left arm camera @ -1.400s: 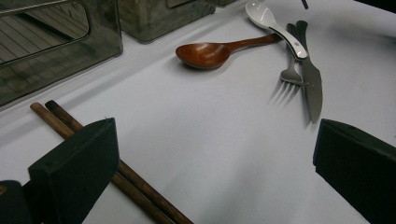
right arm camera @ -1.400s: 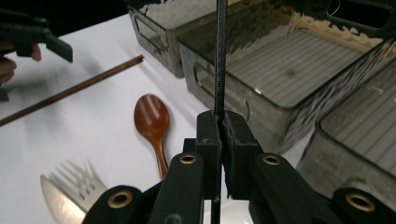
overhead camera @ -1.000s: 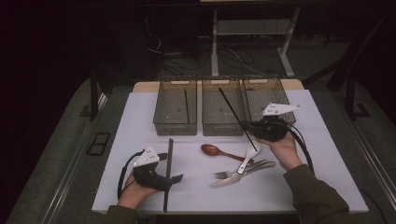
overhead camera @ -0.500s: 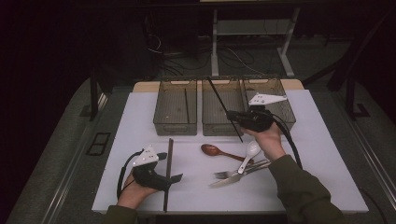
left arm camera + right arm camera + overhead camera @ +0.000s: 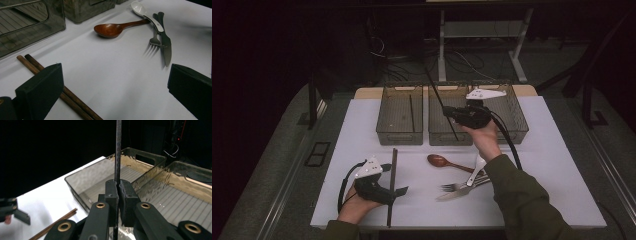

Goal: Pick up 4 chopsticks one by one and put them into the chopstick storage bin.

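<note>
My right gripper (image 5: pixel 448 114) hangs above the middle mesh bin (image 5: pixel 438 131), shut on a thin black chopstick (image 5: pixel 435 89) that slants up and away from it. In the right gripper view the pads (image 5: pixel 112 192) pinch that black chopstick (image 5: pixel 118 150), which stands upright. A second black chopstick (image 5: pixel 411 112) lies in the left bin (image 5: pixel 398 134). My left gripper (image 5: pixel 395 179) rests open at the table's front left. A pair of brown chopsticks (image 5: pixel 389 210) lies flat on the table beneath its jaws. Its left pad (image 5: pixel 40 87) stands over the brown chopsticks (image 5: pixel 72 100) without gripping them.
A wooden spoon (image 5: pixel 443 161), a white spoon (image 5: pixel 477 167), a fork (image 5: pixel 457 186) and a knife (image 5: pixel 462 192) lie together on the white table (image 5: pixel 557 165). A third bin (image 5: pixel 515 120) stands at the back right, and cables trail from both grippers.
My right gripper has carried the black chopstick left and a little upward, from over the right bin to over the middle bin. The left gripper has stayed put.
</note>
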Action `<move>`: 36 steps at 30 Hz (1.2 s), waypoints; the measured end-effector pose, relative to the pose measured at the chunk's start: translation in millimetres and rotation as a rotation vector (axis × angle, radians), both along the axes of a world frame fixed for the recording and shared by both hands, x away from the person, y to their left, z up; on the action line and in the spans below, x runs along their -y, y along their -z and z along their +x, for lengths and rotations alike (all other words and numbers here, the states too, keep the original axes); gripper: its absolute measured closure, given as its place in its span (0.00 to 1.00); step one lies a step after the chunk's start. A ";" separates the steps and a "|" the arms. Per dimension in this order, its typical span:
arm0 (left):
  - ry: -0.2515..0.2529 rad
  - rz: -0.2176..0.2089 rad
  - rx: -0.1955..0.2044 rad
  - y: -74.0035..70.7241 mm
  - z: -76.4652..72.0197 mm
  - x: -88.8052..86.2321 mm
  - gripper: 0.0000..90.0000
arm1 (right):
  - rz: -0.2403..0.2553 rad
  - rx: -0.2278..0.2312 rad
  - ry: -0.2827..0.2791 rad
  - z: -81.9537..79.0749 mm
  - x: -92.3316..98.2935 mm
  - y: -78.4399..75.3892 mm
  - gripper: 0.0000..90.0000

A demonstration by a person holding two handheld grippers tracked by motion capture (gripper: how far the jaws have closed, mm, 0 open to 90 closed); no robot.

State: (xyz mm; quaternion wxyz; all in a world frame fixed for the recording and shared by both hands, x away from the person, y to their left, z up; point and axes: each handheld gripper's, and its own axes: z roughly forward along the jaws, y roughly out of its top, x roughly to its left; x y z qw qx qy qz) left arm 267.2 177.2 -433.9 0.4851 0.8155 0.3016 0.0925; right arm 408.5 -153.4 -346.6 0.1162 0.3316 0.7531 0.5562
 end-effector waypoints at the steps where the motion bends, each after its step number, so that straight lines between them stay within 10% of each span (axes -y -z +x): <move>1: 0.000 0.000 -0.001 0.0 -0.1 0.1 0.00 | -0.001 0.005 -0.001 2.3 -2.9 -1.0 0.95; 36: 0.024 -0.006 -0.005 -0.7 0.7 4.0 0.00 | 0.000 -0.079 -0.020 62.5 -110.8 4.8 0.95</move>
